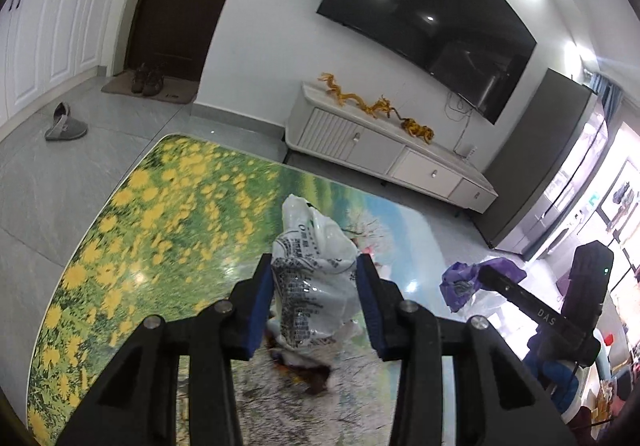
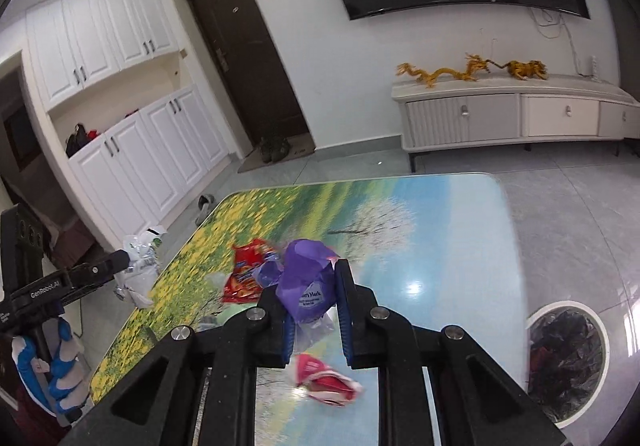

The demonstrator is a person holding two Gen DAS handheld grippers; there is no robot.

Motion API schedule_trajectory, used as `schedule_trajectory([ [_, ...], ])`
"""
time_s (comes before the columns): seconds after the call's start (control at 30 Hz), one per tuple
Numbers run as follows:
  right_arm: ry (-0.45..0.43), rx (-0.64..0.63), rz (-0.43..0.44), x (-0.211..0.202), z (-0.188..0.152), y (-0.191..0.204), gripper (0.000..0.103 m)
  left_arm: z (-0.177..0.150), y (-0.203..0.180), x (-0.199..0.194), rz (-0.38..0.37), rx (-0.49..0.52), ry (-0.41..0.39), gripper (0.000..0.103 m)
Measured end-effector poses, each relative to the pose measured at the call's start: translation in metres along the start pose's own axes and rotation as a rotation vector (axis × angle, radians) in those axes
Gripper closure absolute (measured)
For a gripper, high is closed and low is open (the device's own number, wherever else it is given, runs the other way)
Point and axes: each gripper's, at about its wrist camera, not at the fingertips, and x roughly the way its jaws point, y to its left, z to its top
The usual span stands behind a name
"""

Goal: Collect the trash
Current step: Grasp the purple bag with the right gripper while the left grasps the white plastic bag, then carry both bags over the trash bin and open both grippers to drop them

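My left gripper (image 1: pixel 316 298) is shut on a crumpled white plastic bag with grey print (image 1: pixel 310 286), lifted above the flower-printed table (image 1: pixel 160 230). The same bag (image 2: pixel 140 270) and gripper show at the left of the right wrist view. My right gripper (image 2: pixel 316 302) is shut on a purple plastic wrapper (image 2: pixel 306 282), raised over the table (image 2: pixel 440 238). That wrapper (image 1: pixel 460 280) is also at the right of the left wrist view. On the table lie a red snack packet (image 2: pixel 246 276), a pink and white wrapper (image 2: pixel 326 380) and a brown scrap (image 1: pixel 308 374).
A round white bin lined with a black bag (image 2: pixel 568 362) stands on the floor right of the table. A white TV cabinet (image 2: pixel 512 114) with yellow dragon figures lines the far wall. A gloved hand (image 2: pixel 60 358) holds the left tool. A grey slipper (image 1: pixel 66 124) lies on the floor.
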Motion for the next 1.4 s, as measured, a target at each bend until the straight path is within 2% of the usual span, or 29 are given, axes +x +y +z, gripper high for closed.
schedule_trajectory([
  [0.17, -0.067, 0.09, -0.07, -0.032, 0.0, -0.054, 0.086, 0.009, -0.059, 0.023, -0.052, 0.086, 0.037, 0.065],
  [0.4, -0.113, 0.224, -0.236, -0.067, -0.018, -0.146, 0.086, -0.003, -0.174, 0.093, -0.159, 0.229, 0.163, 0.064],
  [0.6, -0.094, 0.326, -0.384, -0.083, -0.044, -0.22, 0.086, -0.037, -0.269, 0.168, -0.231, 0.335, 0.295, 0.064],
  [0.8, -0.026, 0.446, -0.448, -0.068, -0.075, -0.275, 0.084, -0.076, -0.33, 0.238, -0.243, 0.392, 0.422, 0.062],
  [0.93, 0.037, 0.511, -0.465, -0.051, -0.096, -0.304, 0.08, -0.097, -0.35, 0.276, -0.261, 0.38, 0.498, 0.058],
  [1.0, 0.059, 0.548, -0.471, -0.046, -0.105, -0.315, 0.066, -0.108, -0.356, 0.293, -0.267, 0.368, 0.539, 0.056],
  [1.1, 0.072, 0.594, -0.484, -0.047, -0.115, -0.33, 0.058, -0.116, -0.362, 0.306, -0.268, 0.361, 0.569, 0.052],
  [1.17, 0.077, 0.615, -0.495, -0.051, -0.12, -0.333, 0.056, -0.117, -0.364, 0.308, -0.267, 0.357, 0.571, 0.048],
  [1.27, 0.075, 0.631, -0.504, -0.059, -0.126, -0.333, 0.055, -0.115, -0.366, 0.304, -0.265, 0.357, 0.565, 0.048],
  [1.4, 0.061, 0.626, -0.514, -0.064, -0.121, -0.331, 0.053, -0.105, -0.362, 0.285, -0.245, 0.376, 0.51, 0.048],
])
